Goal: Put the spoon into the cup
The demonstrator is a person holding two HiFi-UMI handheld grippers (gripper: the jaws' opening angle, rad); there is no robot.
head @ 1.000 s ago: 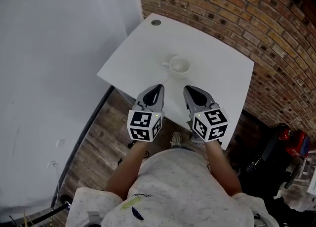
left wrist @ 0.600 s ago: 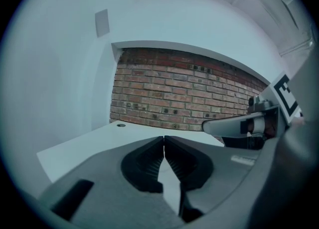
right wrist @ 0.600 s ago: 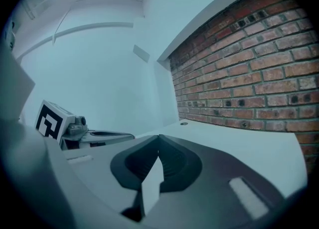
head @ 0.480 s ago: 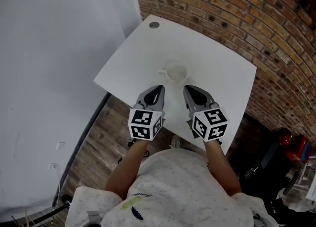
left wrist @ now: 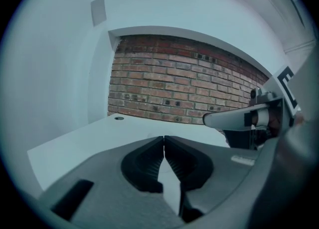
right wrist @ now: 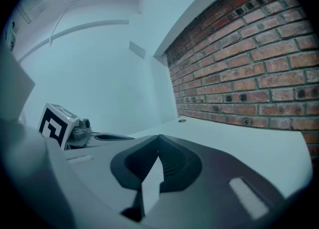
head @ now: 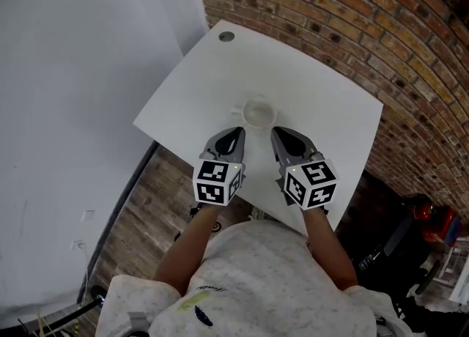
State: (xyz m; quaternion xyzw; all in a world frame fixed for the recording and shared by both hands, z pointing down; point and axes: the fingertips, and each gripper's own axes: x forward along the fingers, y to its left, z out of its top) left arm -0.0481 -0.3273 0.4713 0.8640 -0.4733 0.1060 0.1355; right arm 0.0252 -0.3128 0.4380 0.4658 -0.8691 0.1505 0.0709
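Note:
A white cup [head: 259, 113] stands near the middle of the white table [head: 322, 101], its handle pointing left. I cannot make out the spoon in any view. In the head view my left gripper [head: 236, 132] hovers just short of the cup on its left side. My right gripper [head: 278, 132] hovers just short of it on the right. The left gripper view shows the left gripper [left wrist: 164, 137] shut, jaw tips touching and nothing between them. The right gripper [right wrist: 159, 137] is also shut and empty in its own view. The jaws hide the cup in both gripper views.
A brick wall [head: 352, 13] runs along the table's far and right sides, and a white wall [head: 73, 72] stands at the left. A round cable hole [head: 226, 36] sits at the table's far corner. Wooden floor [head: 146, 211] lies below the near edge.
Both grippers have moved forward over the table's near edge, closer to the cup. Their jaws have stayed shut.

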